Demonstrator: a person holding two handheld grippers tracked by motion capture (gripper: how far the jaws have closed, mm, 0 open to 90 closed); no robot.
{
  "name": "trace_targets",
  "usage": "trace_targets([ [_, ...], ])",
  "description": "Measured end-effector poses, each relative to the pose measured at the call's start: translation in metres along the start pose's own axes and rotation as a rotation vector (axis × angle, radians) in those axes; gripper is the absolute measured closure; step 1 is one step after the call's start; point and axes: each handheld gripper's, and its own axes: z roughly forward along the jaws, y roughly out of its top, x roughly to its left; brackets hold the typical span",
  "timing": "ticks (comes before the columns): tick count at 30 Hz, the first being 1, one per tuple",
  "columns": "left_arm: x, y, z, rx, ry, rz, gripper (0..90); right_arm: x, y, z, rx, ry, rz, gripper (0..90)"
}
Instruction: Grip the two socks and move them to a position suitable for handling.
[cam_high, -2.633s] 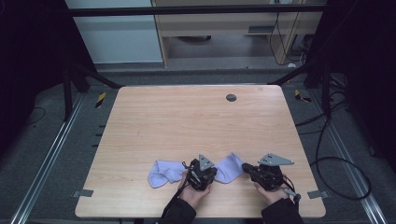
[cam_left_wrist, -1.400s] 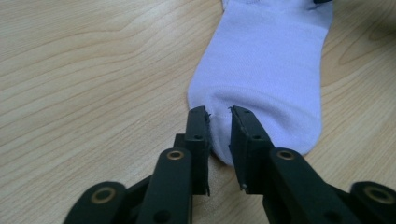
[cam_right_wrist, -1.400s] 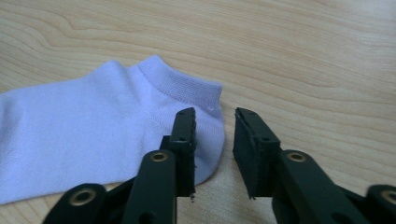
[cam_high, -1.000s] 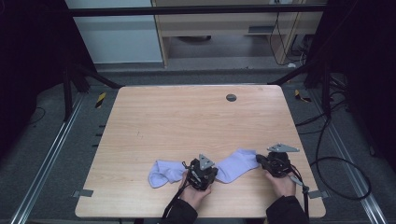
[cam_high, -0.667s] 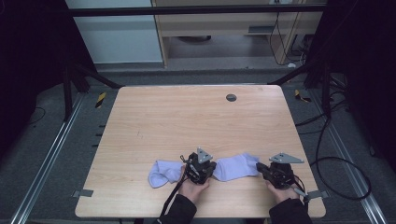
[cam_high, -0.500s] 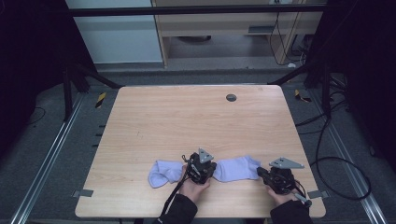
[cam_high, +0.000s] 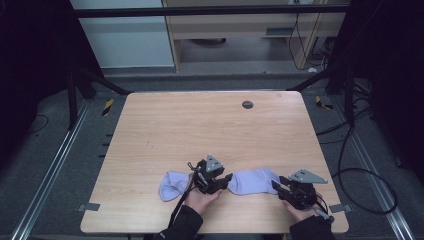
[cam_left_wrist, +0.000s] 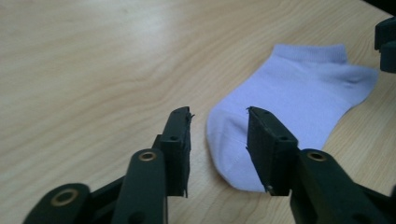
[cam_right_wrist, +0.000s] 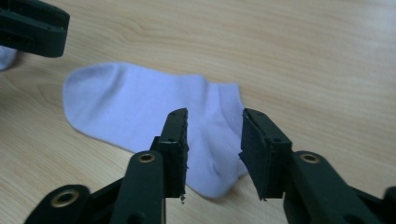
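We see pale lilac ankle sock lying flat on tabletop near front edge, toe toward left gripper, ribbed cuff toward right gripper. Both grippers' jaws just opened, now spread, nothing pinched. Second lilac sock crumpled beside our left hand.

left gripper and right gripper face each other, tips well apart; both jaws have just been opening, gripping nothing.
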Motion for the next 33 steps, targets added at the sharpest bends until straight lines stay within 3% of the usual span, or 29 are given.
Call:
trace_targets([
  [4, 0.009, 0.006, -0.017, -0.026, 0.012, 0.004, 50.9, 0.004, 0.005, -0.001, -0.029, 0.009, -0.014, 55.2],
  [5, 0.015, 0.009, -0.029, -0.042, 0.027, 0.008, 49.9, 0.007, 0.009, -0.001, -0.036, 0.014, -0.013, 52.9],
  [6, 0.015, 0.009, -0.029, -0.042, 0.027, 0.008, 49.1, 0.007, 0.009, -0.001, -0.036, 0.014, -0.013, 52.9],
  [9, 0.029, 0.012, -0.053, -0.074, 0.035, -0.013, 46.7, 0.01, 0.015, 0.001, -0.049, 0.018, -0.01, 49.1],
  [13, 0.038, 0.01, -0.07, -0.079, 0.042, -0.012, 45.2, 0.014, 0.018, 0.002, -0.052, 0.027, -0.006, 46.9],
  [15, 0.048, 0.005, -0.085, -0.087, 0.066, -0.025, 44.6, 0.019, 0.022, 0.004, -0.061, 0.038, -0.012, 45.9],
  [23, 0.071, -0.012, -0.119, -0.092, 0.136, -0.032, 43.1, 0.033, 0.034, 0.011, -0.094, 0.073, -0.028, 43.4],
  [27, 0.079, -0.021, -0.129, -0.099, 0.159, -0.04, 42.9, 0.04, 0.038, 0.014, -0.094, 0.085, -0.04, 41.8],
  [33, 0.096, -0.048, -0.145, -0.101, 0.211, -0.08, 43.2, 0.056, 0.048, 0.024, -0.091, 0.132, -0.059, 40.6],
])
